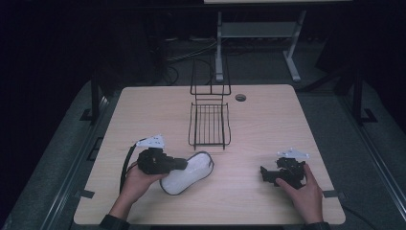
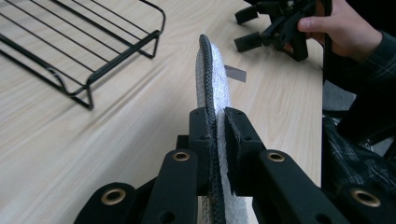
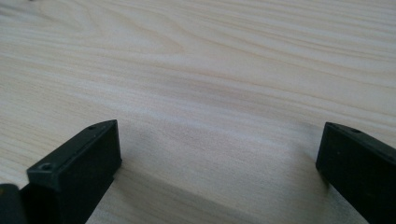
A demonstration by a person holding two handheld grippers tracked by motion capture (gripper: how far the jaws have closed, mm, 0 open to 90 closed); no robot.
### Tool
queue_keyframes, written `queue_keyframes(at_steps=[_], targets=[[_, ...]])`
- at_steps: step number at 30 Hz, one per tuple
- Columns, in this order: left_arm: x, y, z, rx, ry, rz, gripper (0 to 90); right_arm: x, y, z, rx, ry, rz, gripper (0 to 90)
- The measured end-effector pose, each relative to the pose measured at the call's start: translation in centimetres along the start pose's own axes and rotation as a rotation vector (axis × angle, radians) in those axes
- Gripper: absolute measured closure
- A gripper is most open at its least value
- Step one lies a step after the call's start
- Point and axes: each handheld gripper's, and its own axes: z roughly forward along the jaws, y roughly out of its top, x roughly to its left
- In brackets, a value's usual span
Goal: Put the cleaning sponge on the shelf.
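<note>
Left gripper view shows the left hand-held gripper (image 2: 217,135) clamped on the white insole's (image 2: 215,79) dark-trimmed edge; right hand-held gripper (image 3: 219,163) rests wide open, empty, low over the tabletop (image 3: 210,60).

Left gripper (image 2: 218,135) clamped on white, dark-edged slipper (image 2: 212,77), perhaps an insole, wire rack (image 2: 93,42) beside

Left gripper (image 1: 184,164): black body, grey three-cornered plate on top, black cable trailing from its rear.
Left jaws: black, flat-faced, on bars with brass-ringed pivot holes and small screw holes.
Right gripper (image 1: 265,173): black, angular, grey three-cornered plate on top.
Right jaws: black rectangular blocks, matte.
Sleeves: dark cuffs; the right one plaid-patterned.
</note>
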Motion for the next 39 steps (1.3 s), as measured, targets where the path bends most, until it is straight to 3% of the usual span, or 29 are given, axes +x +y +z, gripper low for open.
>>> queue_keyframes(at_steps=[22, 39], targets=[[1.7, -0.1, -3.5, -0.046, 0.066, -0.041, 81.6, 0.0, 0.0, 0.0, 0.000, 0.000, -0.001, 0.0], [4.2, 1.6, -4.0, -0.079, 0.109, -0.078, 81.5, 0.0, 0.0, 0.0, 0.000, 0.001, -0.002, 0.0]])
